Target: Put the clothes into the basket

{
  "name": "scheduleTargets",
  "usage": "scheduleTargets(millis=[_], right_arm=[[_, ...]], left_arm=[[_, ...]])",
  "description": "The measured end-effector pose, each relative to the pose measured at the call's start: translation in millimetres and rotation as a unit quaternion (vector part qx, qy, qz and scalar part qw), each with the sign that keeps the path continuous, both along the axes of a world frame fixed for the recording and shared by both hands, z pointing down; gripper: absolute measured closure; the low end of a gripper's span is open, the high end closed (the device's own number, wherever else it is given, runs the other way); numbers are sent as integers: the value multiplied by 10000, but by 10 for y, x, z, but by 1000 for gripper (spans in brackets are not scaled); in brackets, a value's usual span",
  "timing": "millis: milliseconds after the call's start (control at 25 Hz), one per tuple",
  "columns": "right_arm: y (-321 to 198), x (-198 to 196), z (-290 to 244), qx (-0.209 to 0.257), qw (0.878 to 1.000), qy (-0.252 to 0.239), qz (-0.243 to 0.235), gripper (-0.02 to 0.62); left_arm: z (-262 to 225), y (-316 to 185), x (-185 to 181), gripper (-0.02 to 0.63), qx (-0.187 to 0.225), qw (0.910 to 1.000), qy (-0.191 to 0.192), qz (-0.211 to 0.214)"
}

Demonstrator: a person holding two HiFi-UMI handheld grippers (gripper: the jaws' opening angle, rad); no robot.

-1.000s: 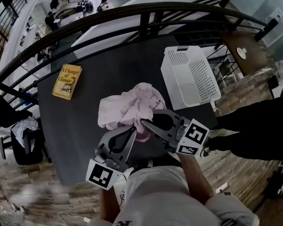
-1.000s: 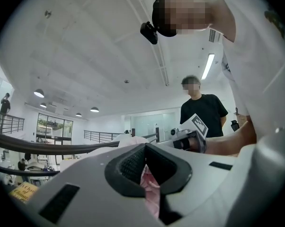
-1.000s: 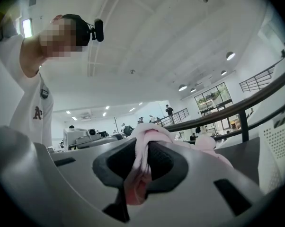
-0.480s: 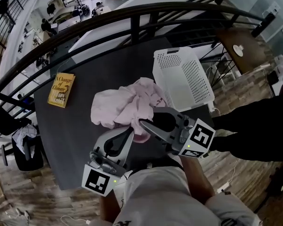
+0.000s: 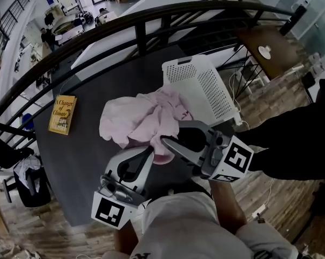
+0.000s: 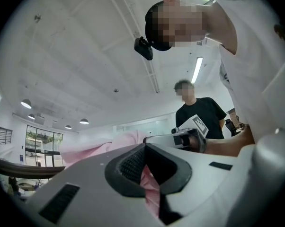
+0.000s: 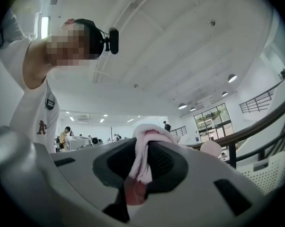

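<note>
A crumpled pink garment (image 5: 143, 120) hangs bunched over the dark table (image 5: 87, 161), held up by both grippers. My left gripper (image 5: 150, 149) is shut on its near edge; pink cloth (image 6: 149, 186) shows pinched between the jaws in the left gripper view. My right gripper (image 5: 163, 141) is shut on the same garment, with a fold of pink cloth (image 7: 142, 162) squeezed between its jaws. The white perforated basket (image 5: 203, 88) stands on the table just right of the garment and beyond it, its opening facing up.
A yellow book (image 5: 62, 115) lies at the table's far left. A curved dark railing (image 5: 151, 18) runs behind the table. A second person in black (image 6: 199, 115) stands close on the right. A small round table (image 5: 265, 50) is at the upper right.
The head view has shifted, so the garment, basket and book all sit further left and up in the frame. Both grippers keep their hold on the pink garment.
</note>
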State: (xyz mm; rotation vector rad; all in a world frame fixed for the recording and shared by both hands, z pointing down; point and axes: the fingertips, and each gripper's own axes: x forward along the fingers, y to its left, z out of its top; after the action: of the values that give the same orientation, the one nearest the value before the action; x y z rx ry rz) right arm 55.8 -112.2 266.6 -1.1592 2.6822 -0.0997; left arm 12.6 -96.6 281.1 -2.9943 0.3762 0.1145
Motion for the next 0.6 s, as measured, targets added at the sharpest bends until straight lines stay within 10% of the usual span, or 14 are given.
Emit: scheduleTargets(millis=[600], right_arm=[[1,216,-1,293,9975,48,646,523]], left_arm=[[40,-77,189,603,223,9977,164,626]])
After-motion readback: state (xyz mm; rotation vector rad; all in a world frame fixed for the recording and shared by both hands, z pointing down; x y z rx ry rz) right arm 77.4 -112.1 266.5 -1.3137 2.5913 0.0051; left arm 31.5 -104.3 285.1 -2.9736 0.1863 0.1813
